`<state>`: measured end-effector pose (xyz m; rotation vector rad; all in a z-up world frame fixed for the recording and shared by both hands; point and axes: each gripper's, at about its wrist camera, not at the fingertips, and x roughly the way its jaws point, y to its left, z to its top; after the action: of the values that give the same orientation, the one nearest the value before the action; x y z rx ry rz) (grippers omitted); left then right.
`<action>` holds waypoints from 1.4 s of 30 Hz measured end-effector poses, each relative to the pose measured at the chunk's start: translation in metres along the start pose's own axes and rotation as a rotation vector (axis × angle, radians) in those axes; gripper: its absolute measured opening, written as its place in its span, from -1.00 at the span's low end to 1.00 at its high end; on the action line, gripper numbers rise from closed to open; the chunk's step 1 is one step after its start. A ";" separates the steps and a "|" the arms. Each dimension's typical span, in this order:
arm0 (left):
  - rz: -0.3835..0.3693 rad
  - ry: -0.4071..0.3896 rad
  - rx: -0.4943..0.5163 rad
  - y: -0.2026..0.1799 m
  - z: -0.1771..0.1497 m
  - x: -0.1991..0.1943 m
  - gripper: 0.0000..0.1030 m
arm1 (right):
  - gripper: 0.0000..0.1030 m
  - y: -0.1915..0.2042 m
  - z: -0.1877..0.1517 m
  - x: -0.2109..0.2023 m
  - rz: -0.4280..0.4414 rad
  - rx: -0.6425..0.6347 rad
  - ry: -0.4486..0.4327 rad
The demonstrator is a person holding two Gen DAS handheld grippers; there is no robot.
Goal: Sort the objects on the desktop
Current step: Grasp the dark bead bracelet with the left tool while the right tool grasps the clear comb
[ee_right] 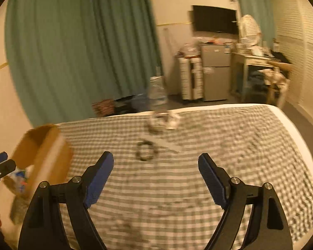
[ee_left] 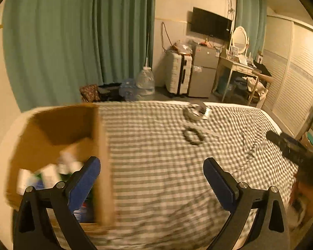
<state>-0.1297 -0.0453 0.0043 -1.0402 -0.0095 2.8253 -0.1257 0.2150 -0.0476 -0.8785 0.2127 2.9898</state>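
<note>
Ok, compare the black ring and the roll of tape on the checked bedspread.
The thin black ring lies flat and nearer to the right tongs; the pale roll of tape is thicker, taller and farther away, near the bed's far edge. Both are round, untouched, and outside the brown cardboard box.

Lighting is dim and warm, with a yellow-orange cast over both views; its source is out of frame. Fisheye distortion bends the room lines, and black vignetting fills the corners. In the left wrist view the cardboard box [ee_left: 60, 145] and its contents are smeared by motion blur, while the far wall stays fairly sharp. The right wrist view is blurred throughout, and the checked bedcover [ee_right: 198, 166] shows softened squares. No strong glare. Shadows are soft.
</note>
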 end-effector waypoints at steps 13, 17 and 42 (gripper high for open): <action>0.013 0.240 -0.008 -0.120 0.011 0.187 0.97 | 0.69 -0.073 -0.014 0.071 0.013 0.163 0.032; 0.059 0.280 0.010 -0.136 0.010 0.239 0.97 | 0.69 -0.083 -0.029 0.094 0.011 0.211 0.103; -0.187 0.202 -0.081 -0.067 0.007 0.269 -0.34 | 0.69 -0.013 0.004 0.230 0.255 -0.295 0.210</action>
<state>-0.3291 0.0544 -0.1606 -1.2659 -0.1927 2.5617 -0.3209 0.2241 -0.1703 -1.2880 -0.1302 3.2132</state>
